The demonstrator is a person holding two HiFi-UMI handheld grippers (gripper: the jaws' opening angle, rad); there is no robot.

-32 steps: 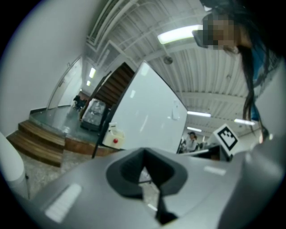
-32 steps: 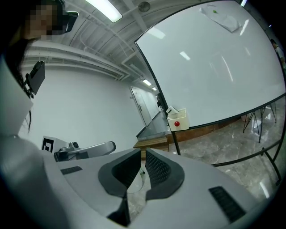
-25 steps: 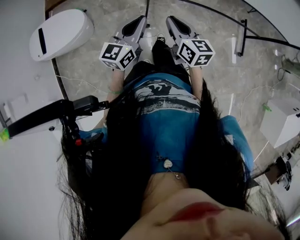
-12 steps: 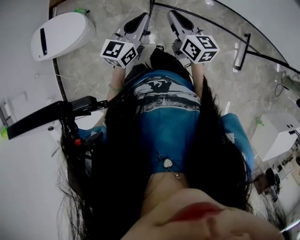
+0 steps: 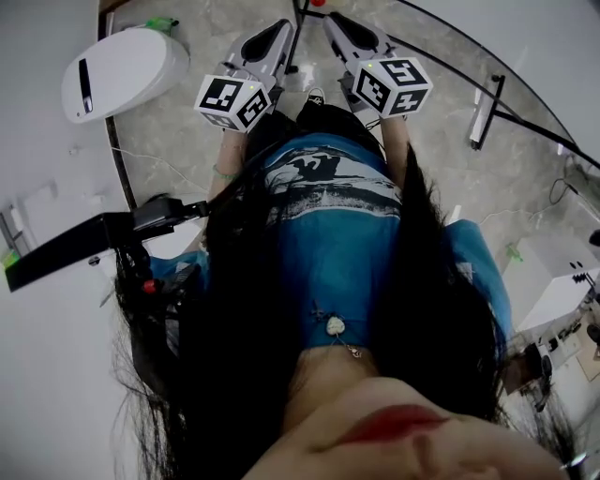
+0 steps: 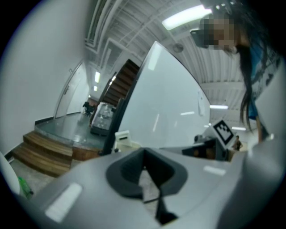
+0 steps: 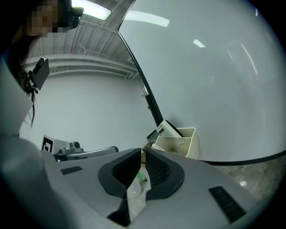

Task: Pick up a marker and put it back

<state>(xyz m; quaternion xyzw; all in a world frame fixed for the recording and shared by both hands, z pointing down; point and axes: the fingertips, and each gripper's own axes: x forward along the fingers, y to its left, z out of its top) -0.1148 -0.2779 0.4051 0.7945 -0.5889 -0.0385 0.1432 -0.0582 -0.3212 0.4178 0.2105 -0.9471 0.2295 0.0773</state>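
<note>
No marker is in either gripper. A small green object [image 7: 142, 178], perhaps a marker, lies far off on the floor, seen through the gap behind my right gripper's pads. In the head view both grippers are held out in front of the person's blue shirt, pointing away over the grey marble floor. My left gripper [image 5: 279, 30] has its dark pads meeting at the tip [image 6: 144, 154] with nothing between them. My right gripper [image 5: 335, 21] is shut too, its ribbed pads [image 7: 154, 167] nearly touching and empty.
A white rounded device [image 5: 117, 67] lies on the floor at the left, with a green item [image 5: 161, 22] beside it. A black arm [image 5: 94, 239] juts out at the left. A white holder [image 7: 178, 141] hangs on the curved white board. Wooden steps [image 6: 44, 154] stand far left.
Both grippers have shifted slightly farther up the head view, away from the body. Their jaws look the same as before.
</note>
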